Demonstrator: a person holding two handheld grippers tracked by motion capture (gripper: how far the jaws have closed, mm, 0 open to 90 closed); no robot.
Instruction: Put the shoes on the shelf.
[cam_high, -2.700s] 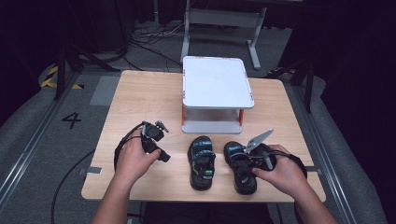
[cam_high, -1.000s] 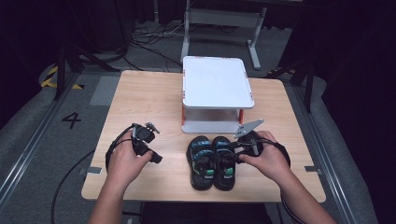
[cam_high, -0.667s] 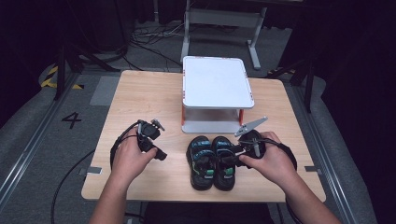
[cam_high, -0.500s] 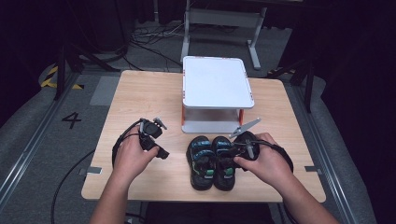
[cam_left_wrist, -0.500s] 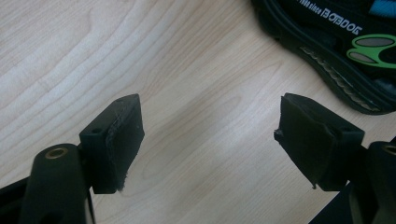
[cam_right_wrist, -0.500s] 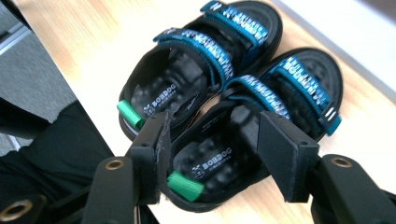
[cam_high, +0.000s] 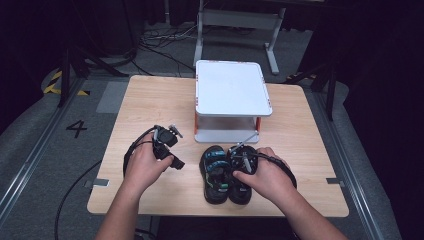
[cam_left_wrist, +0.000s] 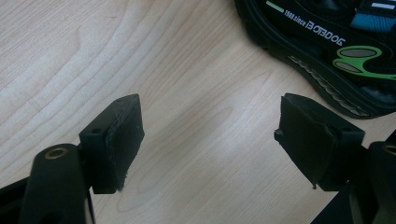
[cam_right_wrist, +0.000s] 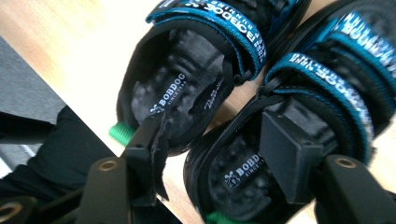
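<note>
Sandals (cam_high: 223, 174) side by side, touching, near front table (cam_high: 150, 100) edge, just before shelf (cam_high: 232, 95). Right gripper (cam_right_wrist: 212, 154) jaws spread, straddling both heels. Left gripper (cam_left_wrist: 210, 140) jaws spread over bare wood just left; open table beyond.

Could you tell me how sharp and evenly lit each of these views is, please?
High view: table bright, surroundings nearly black, slightly soft. Left gripper view: wood grain crisp, left gripper casts a soft shadow. Right gripper view: sandals fairly sharp, far straps blurred, right gripper dark.
</note>
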